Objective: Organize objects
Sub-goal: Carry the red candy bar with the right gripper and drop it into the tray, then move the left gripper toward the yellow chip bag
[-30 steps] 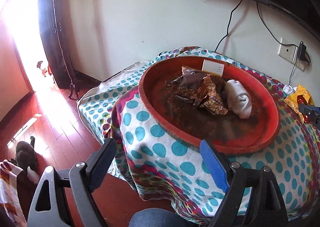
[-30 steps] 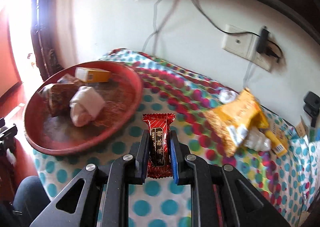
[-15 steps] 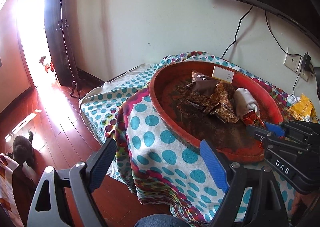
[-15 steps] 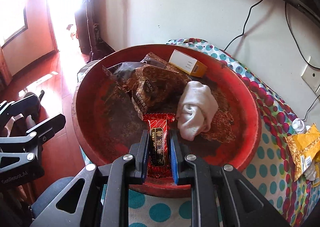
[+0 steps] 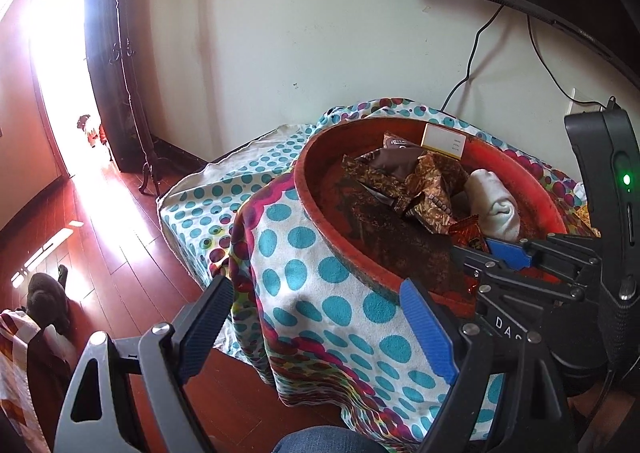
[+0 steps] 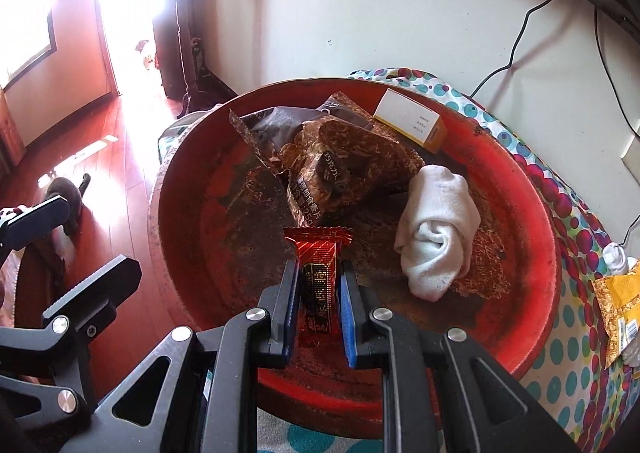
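My right gripper [image 6: 319,273] is shut on a red candy wrapper [image 6: 318,253] and hangs over the near part of a round red tray [image 6: 548,253]. In the tray lie brown snack packets [image 6: 340,169], a rolled white sock [image 6: 436,229] and a small white and yellow box [image 6: 410,121]. In the left wrist view my left gripper [image 5: 316,317] stands open with nothing between its fingers, in front of the table's near left corner. There the right gripper [image 5: 484,249] reaches in over the tray's [image 5: 344,249] rim with the candy [image 5: 466,231].
The tray sits on a table under a dotted cloth [image 5: 304,265]. A yellow snack bag [image 6: 620,305] lies on the cloth right of the tray. A wall with cables [image 6: 516,49] is behind. Left is red wooden floor [image 5: 112,253] with a dark animal [image 5: 48,301] lying on it.
My right gripper carried the candy leftward from the cloth to above the tray, then settled slightly lower. The left gripper stayed open and almost still.
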A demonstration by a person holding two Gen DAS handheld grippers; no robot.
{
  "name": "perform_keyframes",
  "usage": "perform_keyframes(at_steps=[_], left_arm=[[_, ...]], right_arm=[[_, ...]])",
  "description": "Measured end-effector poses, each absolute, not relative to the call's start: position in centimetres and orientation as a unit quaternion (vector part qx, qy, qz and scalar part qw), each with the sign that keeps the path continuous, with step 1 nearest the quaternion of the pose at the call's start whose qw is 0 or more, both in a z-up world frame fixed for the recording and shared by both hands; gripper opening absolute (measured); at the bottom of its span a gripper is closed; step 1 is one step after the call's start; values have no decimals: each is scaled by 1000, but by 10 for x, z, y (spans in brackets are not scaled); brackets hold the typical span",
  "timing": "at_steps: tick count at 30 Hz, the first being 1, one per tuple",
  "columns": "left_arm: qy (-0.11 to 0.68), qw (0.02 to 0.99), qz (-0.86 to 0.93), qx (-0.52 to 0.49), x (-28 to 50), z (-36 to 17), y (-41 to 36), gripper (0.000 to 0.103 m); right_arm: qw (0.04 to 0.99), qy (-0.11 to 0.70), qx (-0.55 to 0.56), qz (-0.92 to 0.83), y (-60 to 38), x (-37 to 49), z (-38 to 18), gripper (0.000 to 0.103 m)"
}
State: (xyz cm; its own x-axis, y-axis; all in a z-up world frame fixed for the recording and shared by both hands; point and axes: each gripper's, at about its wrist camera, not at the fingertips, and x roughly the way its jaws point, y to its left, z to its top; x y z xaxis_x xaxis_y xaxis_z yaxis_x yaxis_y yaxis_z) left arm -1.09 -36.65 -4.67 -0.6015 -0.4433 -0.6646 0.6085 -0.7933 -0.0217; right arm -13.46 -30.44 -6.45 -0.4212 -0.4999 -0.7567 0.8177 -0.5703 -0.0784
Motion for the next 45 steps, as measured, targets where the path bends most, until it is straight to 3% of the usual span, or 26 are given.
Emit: perform_keyframes(at_steps=[11, 13, 15, 20, 30, 39, 45], left_arm=[[117, 292, -889, 334, -12, -46, -362, 88], [113, 292, -889, 333, -13, -45, -360, 88], [114, 291, -890, 333, -14, -45, -361, 88], [106, 288, -892, 331, -15, -45, -356, 88], [82, 276, -897, 336, -20, -47, -342, 88], [38, 246, -913, 323, -25, -41, -306, 88], [-1, 188, -928, 322, -44, -38, -257, 88]], right_arm=[[409, 200, 362, -814, -302, -142, -66, 23], [403, 198, 351, -822, -298, -140, -61, 46], [382, 194, 324, -843, -287, -139, -52, 82], [357, 168, 297, -870, -261, -145, -36, 99], [251, 173, 323, -896, -179, -189, -55, 100], [163, 75, 352, -919, -45, -238, -50, 102], [91, 67, 350, -930, 27, -266, -54, 103]])
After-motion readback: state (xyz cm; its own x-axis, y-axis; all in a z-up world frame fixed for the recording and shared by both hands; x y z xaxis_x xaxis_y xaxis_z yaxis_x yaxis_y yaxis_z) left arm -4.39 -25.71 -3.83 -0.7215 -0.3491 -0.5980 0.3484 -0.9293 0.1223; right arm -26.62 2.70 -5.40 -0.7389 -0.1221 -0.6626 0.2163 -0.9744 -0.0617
